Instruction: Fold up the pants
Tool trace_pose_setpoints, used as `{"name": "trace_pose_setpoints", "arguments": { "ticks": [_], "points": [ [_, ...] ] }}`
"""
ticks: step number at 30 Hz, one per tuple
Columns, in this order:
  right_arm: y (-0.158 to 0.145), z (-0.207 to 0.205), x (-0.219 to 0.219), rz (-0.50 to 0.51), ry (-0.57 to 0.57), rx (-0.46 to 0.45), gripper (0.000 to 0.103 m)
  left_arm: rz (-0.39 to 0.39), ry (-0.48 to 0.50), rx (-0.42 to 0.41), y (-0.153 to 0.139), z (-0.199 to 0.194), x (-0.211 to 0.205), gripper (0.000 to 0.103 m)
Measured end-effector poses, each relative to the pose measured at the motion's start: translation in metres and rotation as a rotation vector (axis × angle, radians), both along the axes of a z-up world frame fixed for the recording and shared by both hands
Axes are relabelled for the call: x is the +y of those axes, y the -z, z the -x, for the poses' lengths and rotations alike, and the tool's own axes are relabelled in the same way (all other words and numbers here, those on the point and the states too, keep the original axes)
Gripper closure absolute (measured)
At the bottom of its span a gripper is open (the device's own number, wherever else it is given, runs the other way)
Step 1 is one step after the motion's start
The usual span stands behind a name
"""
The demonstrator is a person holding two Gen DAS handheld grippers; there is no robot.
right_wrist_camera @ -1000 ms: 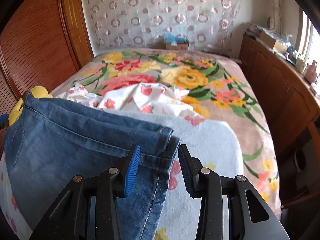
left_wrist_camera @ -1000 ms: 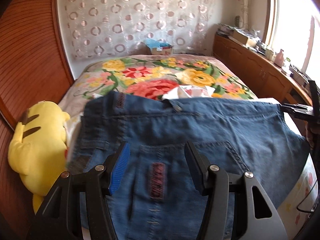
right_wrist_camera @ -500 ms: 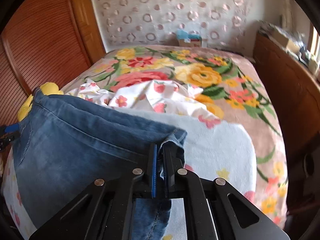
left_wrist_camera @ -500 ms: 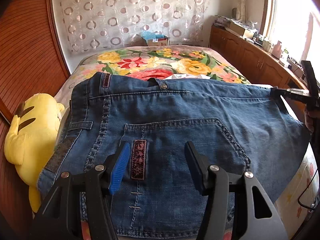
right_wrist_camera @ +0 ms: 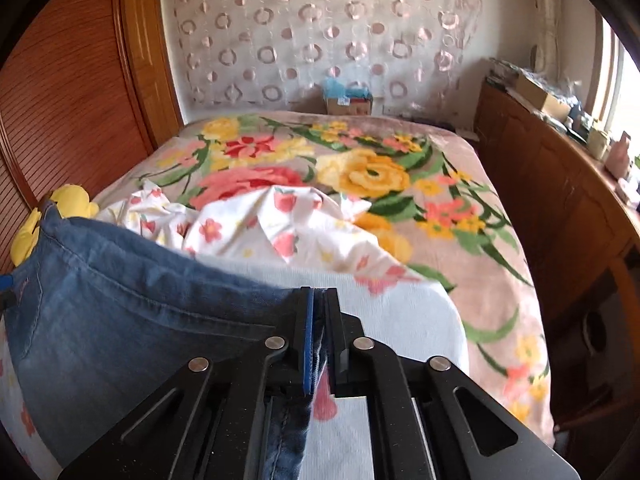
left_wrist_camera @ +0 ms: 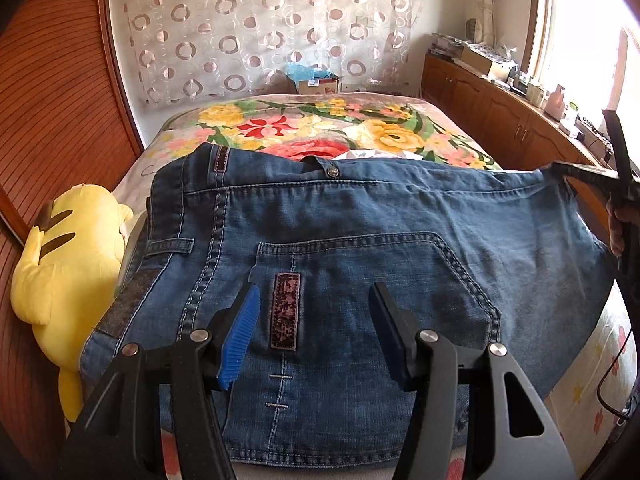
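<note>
One pants point(left_wrist_camera: 360, 240), blue denim, spread back side up across the near end of one bed point(left_wrist_camera: 380, 132) covered by a flowered blanket. On the cloth: one back pocket point(left_wrist_camera: 372, 280) in full view, one dark red patch point(left_wrist_camera: 285, 310) sewn on that pocket, one metal button point(left_wrist_camera: 331, 171) at the waistband.

Two grippers. Left gripper point(left_wrist_camera: 314, 292): released, two fingers spread wide, one blue pad point(left_wrist_camera: 240, 336) and one dark pad; poised over the back pocket with nothing pinched between them; contact with the denim not clear. Right gripper point(right_wrist_camera: 318, 292): clenched on a folded edge of the pants, denim squeezed between the two pads and hanging below them, jaws opening only by a trace at this moment. Seen from the left wrist camera as a black frame at the far right edge, with that edge of the pants drawn out toward it and one hand point(left_wrist_camera: 618, 224) just behind it.

Also present: one yellow plush toy point(left_wrist_camera: 68, 256) with two dark stripes, lying against the left side of the bed, just beside the pants; one white sheet point(right_wrist_camera: 280, 220) printed with small flowers, bunched beyond the pants; one cardboard box point(left_wrist_camera: 318, 84) at the far end of the bed; one curtain point(left_wrist_camera: 260, 28) with a ring pattern behind it; one row of wooden cabinets point(left_wrist_camera: 500, 120) along the right wall.
</note>
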State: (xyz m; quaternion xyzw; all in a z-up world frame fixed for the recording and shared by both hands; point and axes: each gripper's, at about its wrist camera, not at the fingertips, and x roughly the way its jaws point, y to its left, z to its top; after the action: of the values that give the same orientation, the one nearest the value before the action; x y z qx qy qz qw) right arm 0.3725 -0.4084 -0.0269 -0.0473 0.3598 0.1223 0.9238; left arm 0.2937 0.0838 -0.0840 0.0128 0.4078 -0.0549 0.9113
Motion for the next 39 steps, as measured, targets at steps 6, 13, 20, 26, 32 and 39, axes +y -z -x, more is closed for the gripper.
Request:
{"name": "trace_pose_setpoints", "arguments": {
  "ticks": [6, 13, 20, 26, 32, 39],
  "points": [
    [0.000, 0.046, -0.012, -0.048, 0.025, 0.015, 0.063, 0.014, 0.012, 0.006, 0.003, 0.006, -0.005, 0.045],
    [0.009, 0.099, -0.031, -0.087, 0.026, 0.109, 0.061, 0.018, 0.041, 0.024, 0.012, 0.011, -0.019, 0.045],
    [0.013, 0.111, -0.025, -0.158, -0.007, 0.160, 0.055, 0.013, 0.045, 0.051, 0.023, 0.010, -0.023, 0.045],
    [0.026, 0.101, -0.011, -0.104, -0.025, 0.184, 0.053, -0.004, 0.032, 0.044, 0.025, 0.017, -0.019, 0.045],
    [0.029, 0.100, 0.009, -0.094, -0.059, 0.170, 0.058, 0.006, -0.002, 0.031, 0.026, 0.029, -0.005, 0.045],
    [0.032, 0.102, 0.016, -0.099, -0.104, 0.150, 0.085, -0.001, -0.039, 0.004, 0.034, 0.045, 0.010, 0.045]
  ]
}}
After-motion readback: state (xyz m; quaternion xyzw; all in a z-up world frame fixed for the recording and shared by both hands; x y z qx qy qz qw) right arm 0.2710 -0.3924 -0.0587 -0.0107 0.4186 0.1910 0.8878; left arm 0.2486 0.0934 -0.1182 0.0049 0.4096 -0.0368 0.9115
